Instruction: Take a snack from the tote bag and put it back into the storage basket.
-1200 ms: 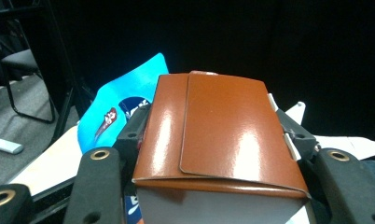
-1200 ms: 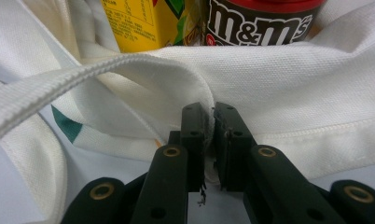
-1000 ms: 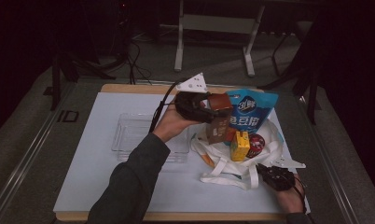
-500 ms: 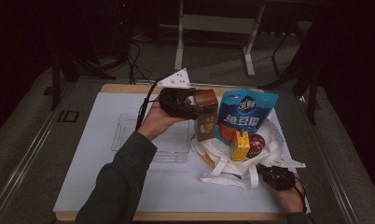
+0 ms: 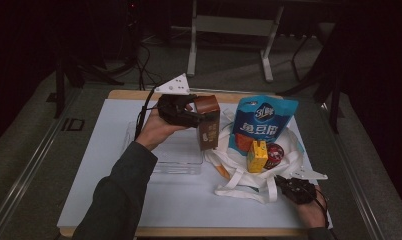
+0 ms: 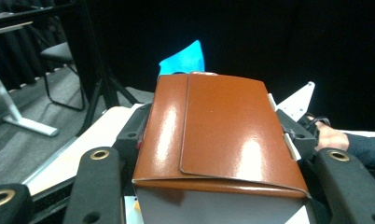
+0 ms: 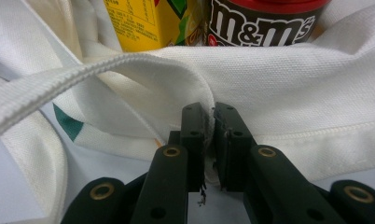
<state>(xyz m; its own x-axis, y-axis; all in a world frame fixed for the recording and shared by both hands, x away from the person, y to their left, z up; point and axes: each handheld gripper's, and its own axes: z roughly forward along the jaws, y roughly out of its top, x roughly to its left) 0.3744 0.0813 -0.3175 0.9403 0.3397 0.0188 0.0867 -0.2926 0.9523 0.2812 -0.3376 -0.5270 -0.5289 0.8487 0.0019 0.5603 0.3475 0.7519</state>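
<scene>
High view: one brown carton is held upright in the air, clamped between the jaws of the left gripper, just above the far right corner of a clear plastic tray and just left of a white cloth bag. Its front carries a small pale label too blurred to read. In the left gripper view the carton's glossy brown folded top sits squeezed between the two black jaws.

One tall blue pouch stands in the bag, printed with large white Chinese characters and a round white logo near the top; the writing is too small to make out. Beside it in the bag are one yellow juice box and one dark round tub with a red lid. The right gripper view shows that tub printed "m&m's" in white letters, and the yellow box with fine print I cannot read.

The right gripper rests at the near right of the white table, its jaws closed together on the bag's hem, pinching the white fabric. One bag, one tray, two grippers.
</scene>
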